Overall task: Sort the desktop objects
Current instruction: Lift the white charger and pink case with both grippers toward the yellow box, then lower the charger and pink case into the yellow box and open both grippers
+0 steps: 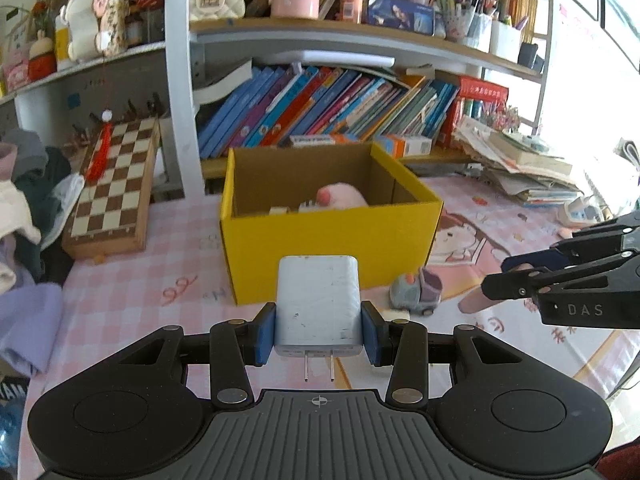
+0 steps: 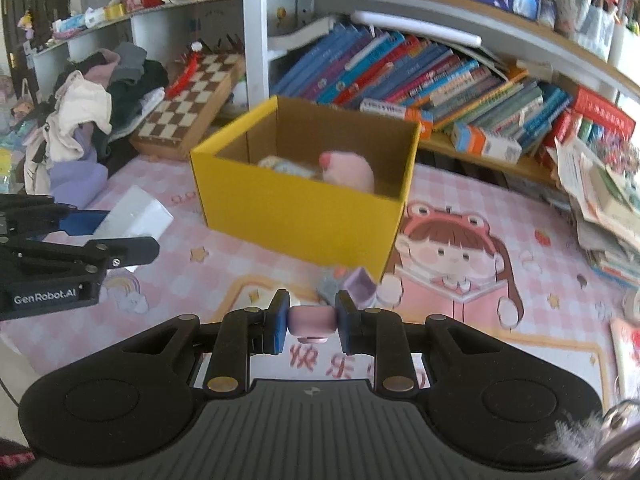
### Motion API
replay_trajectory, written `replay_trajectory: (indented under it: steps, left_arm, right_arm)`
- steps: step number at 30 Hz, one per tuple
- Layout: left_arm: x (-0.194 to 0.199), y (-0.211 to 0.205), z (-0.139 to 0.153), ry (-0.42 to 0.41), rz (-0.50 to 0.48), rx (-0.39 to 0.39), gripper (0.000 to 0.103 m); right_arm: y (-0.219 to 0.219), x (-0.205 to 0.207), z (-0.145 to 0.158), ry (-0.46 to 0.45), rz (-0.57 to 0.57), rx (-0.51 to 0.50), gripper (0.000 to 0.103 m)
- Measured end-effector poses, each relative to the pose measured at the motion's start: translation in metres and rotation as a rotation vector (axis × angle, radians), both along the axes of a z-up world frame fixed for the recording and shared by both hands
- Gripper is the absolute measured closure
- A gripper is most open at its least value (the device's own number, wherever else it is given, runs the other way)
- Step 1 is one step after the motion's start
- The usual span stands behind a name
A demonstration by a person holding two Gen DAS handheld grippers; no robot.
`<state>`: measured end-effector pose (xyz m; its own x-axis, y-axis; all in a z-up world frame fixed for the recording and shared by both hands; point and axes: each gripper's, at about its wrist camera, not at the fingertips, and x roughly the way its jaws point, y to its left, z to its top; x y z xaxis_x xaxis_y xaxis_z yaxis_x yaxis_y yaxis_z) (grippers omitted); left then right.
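My left gripper [image 1: 318, 330] is shut on a white plug-in charger [image 1: 318, 300], prongs pointing back at the camera, held just in front of the yellow cardboard box [image 1: 320, 240]. The box holds a pink plush toy [image 1: 340, 198] and some smaller items. My right gripper [image 2: 312, 322] is shut on a small pink cylindrical object [image 2: 311, 320], short of the box [image 2: 296, 216]. A grey and purple toy car [image 1: 416, 292] lies on the mat by the box's near right corner, also in the right wrist view as the toy car [image 2: 352, 284]. Each gripper shows in the other's view: right gripper [image 1: 508, 276], left gripper [image 2: 120, 236].
A chessboard [image 1: 116, 184] leans at the left beside a heap of clothes [image 1: 24, 200]. Shelves of books [image 1: 320, 108] stand behind the box. A stack of papers and books [image 1: 528, 164] lies at the right. The pink cartoon mat [image 2: 460, 280] covers the desk.
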<state>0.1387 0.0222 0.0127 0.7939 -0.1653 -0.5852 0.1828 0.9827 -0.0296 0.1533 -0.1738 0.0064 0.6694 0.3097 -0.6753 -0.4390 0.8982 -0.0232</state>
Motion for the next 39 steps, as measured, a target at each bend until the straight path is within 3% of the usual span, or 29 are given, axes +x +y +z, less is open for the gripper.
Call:
replay_trajectory:
  steps: [23, 39]
  left_arm:
    - [0.05, 0.001, 0.029, -0.077, 0.026, 0.021, 0.062]
    - [0.101, -0.006, 0.028, -0.064, 0.07, 0.03, 0.061]
  right_arm:
    - [0.003, 0.059, 0.041, -0.096, 0.068, 0.02, 0.08]
    - [0.011, 0.13, 0.059, -0.153, 0.128, 0.052, 0.08]
